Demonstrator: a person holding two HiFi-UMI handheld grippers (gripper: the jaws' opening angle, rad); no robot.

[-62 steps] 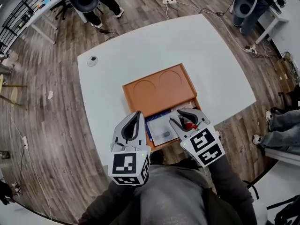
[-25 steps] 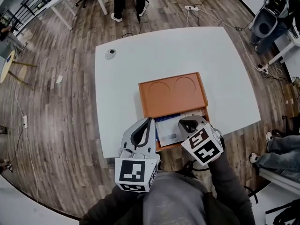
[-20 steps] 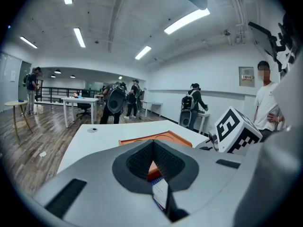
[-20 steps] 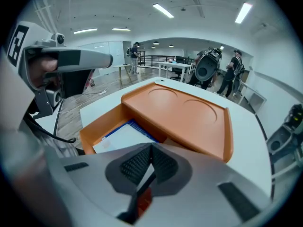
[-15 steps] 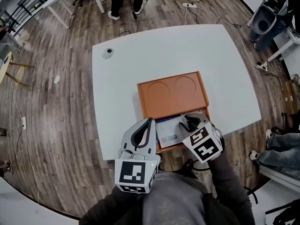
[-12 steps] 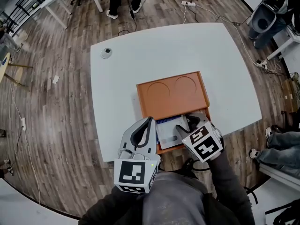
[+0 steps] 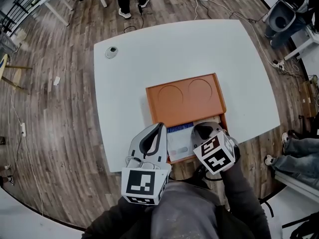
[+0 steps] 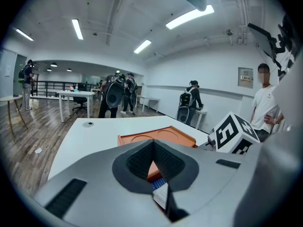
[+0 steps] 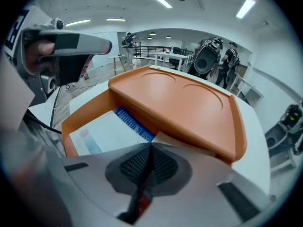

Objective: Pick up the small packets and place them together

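A thin red packet (image 9: 141, 204) sat pinched in the right gripper (image 9: 151, 149), its jaws just closed, above the orange tray's (image 7: 172, 111) open bin, beside a flat white-blue pack (image 9: 102, 131). The left gripper (image 8: 152, 145) was closed and empty at the tray's near edge. The smooth white table (image 7: 149, 49) spread beyond.

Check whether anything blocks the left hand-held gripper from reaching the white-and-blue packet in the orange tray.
Nothing visible does. The white-and-blue packet lies uncovered in the orange tray, just ahead of the shut left hand-held gripper.
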